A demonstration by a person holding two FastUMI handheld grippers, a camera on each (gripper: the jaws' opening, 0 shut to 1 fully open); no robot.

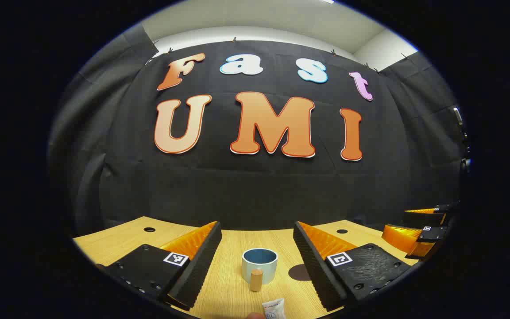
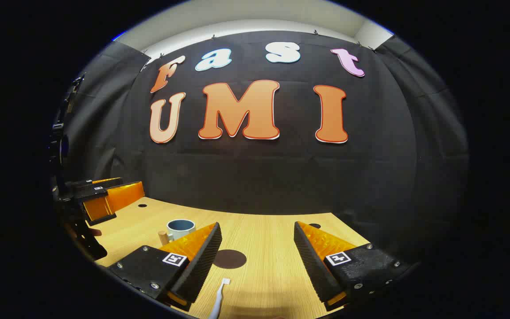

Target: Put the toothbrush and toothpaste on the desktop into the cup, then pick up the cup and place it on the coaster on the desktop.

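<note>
The toothbrush lies flat on the worktop at the near edge of the right gripper view, bristle head pointing away, between the spread fingers of the right gripper and nearer the left-hand one. The toothpaste, a small white tube, lies just below the left gripper, whose fingers are also wide apart and empty. Beyond it stands the cup, blue inside, with a wooden handle facing the camera. The dark round coaster lies just beside the cup. Nothing is in the cup yet. To start well, lower the right gripper over the brush's handle, fingers straddling it crosswise, and close gently before lifting.
</note>
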